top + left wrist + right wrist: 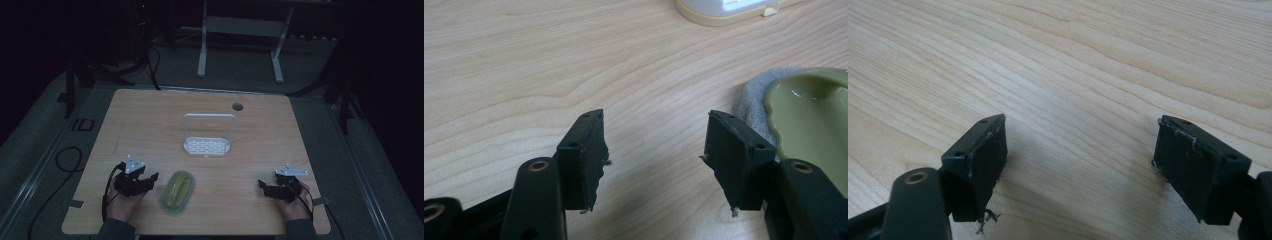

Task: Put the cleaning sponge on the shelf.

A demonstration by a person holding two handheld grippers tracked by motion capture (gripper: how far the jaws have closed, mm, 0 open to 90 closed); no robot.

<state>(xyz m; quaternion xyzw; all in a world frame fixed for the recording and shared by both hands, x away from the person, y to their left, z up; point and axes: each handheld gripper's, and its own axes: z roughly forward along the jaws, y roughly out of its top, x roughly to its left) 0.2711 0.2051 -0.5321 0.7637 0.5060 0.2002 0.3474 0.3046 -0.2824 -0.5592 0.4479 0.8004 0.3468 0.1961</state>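
A person's two hands rested low at the near edge of the wooden tabletop (150,115), each holding a claw. The left claw (150,179) sat just beside a shallow green dish (178,188), its jaws spread wide over bare wood and gripping nothing, apparently lined up for a reach at the dish's rim. The dish lay on a grey pad (756,97), probably to keep it from sliding. The right claw (263,186), well apart on the other side, was likewise released and empty, seemingly waiting its turn. Farther back, mid-table, stood a white rack (207,145) with a tall wire handle, the likely destination.
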